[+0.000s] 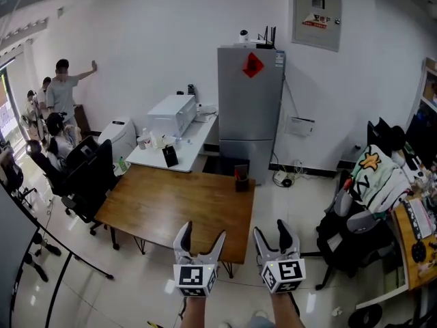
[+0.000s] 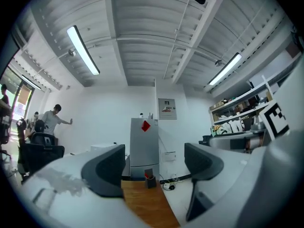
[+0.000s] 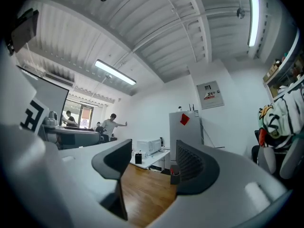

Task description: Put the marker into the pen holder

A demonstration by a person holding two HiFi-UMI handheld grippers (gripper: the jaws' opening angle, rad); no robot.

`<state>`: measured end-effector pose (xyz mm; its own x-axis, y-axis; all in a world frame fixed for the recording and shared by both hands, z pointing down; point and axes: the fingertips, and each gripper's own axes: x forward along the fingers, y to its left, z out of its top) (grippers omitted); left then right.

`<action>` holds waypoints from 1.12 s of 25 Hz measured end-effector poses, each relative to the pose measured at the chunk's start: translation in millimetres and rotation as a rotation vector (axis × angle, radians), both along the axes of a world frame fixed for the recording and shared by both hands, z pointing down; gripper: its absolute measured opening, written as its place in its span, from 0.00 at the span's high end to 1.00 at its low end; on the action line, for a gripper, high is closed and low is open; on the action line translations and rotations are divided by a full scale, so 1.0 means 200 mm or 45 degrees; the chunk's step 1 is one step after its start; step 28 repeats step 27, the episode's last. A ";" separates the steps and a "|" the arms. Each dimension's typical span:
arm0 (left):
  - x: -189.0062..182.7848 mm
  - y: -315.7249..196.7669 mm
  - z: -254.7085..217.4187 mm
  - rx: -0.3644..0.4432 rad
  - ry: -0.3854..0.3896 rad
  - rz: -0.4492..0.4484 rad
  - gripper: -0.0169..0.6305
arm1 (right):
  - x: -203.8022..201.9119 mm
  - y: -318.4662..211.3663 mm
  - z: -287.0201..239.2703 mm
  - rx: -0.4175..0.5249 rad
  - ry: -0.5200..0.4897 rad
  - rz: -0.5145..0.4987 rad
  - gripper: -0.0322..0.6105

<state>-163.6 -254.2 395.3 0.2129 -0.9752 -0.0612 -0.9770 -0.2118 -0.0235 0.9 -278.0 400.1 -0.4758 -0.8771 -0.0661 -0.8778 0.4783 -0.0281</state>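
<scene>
A dark pen holder (image 1: 242, 179) stands near the far right corner of the brown wooden table (image 1: 171, 210). Something red pokes out of its top; whether that is the marker I cannot tell. Both grippers hover in front of the table's near edge, well short of the holder, pointing level. My left gripper (image 1: 199, 240) is open with nothing between its jaws. My right gripper (image 1: 276, 234) is open and empty too. The left gripper view shows the pen holder (image 2: 150, 180) far off between the jaws. In the right gripper view, the pen holder (image 3: 175, 176) sits beside the right jaw.
A grey fridge (image 1: 249, 108) stands behind the table. A white desk with a printer (image 1: 172, 115) is at the back left, black office chairs (image 1: 85, 176) at the table's left. Several people stand at far left. A chair draped with clothes (image 1: 369, 183) is at right.
</scene>
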 end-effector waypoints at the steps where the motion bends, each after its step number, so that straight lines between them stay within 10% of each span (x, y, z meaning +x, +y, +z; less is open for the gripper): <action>1: -0.01 0.02 -0.01 0.011 0.001 -0.021 0.36 | 0.01 0.01 -0.01 -0.001 0.014 0.010 0.51; 28: 0.10 0.09 -0.07 0.025 -0.003 -0.056 0.39 | 0.22 0.07 -0.07 -0.036 0.128 0.070 0.51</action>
